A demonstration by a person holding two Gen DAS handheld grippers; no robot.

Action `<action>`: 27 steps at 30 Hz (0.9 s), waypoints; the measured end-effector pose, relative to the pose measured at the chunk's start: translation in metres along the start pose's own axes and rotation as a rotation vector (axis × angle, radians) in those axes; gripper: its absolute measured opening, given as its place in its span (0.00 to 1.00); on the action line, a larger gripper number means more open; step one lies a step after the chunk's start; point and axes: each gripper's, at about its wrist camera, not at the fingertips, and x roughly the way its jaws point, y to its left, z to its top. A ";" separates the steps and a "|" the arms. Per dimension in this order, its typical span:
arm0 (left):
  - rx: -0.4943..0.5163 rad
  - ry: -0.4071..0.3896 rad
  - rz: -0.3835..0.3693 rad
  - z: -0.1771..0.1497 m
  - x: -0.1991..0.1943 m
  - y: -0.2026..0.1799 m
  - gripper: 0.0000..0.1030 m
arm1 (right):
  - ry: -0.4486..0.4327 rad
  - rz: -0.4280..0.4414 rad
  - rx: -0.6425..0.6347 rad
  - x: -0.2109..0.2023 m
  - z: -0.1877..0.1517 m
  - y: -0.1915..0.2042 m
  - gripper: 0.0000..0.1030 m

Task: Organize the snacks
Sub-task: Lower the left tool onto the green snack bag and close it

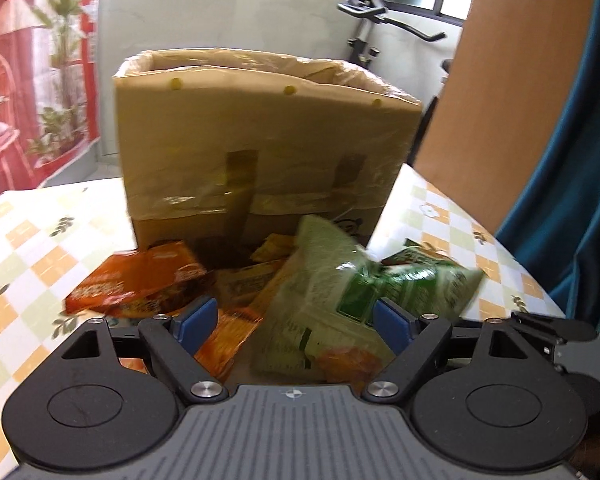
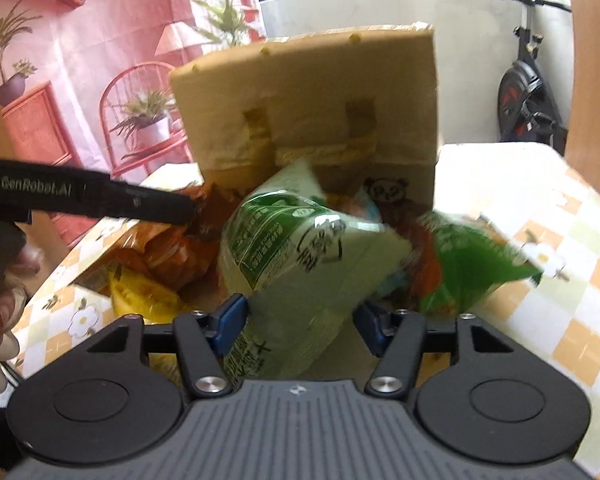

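Left gripper [image 1: 296, 322]: jaws wide, nothing gripped, hanging over the snack pile in front of the cardboard box [image 1: 260, 140]. Under its left pad, glossy orange packs [image 1: 140, 284], flat and crinkly. Centre: the pale green bag [image 2: 300, 248], puffy and slick, propped on the heap. The right gripper [image 2: 300, 326] brackets it, jaws narrower, the right pad seemingly just short of the film, so no grip yet imo. I'd close slow near the bag's lower seam, since film slips. Far right, a dark green pouch [image 1: 416, 284] on the checked cloth [image 1: 40, 240].
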 end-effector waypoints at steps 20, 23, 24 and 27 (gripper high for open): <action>-0.128 0.111 -0.129 0.024 0.057 0.010 0.83 | 0.037 -0.040 -0.011 0.008 0.006 -0.009 0.56; -0.165 0.119 -0.142 0.025 0.062 0.017 0.83 | 0.047 -0.037 -0.016 0.013 0.007 -0.009 0.56; -0.174 0.123 -0.148 0.026 0.064 0.019 0.83 | 0.050 -0.036 -0.017 0.014 0.008 -0.009 0.56; -0.179 0.131 -0.159 0.027 0.069 0.022 0.83 | 0.055 -0.033 -0.020 0.017 0.009 -0.009 0.56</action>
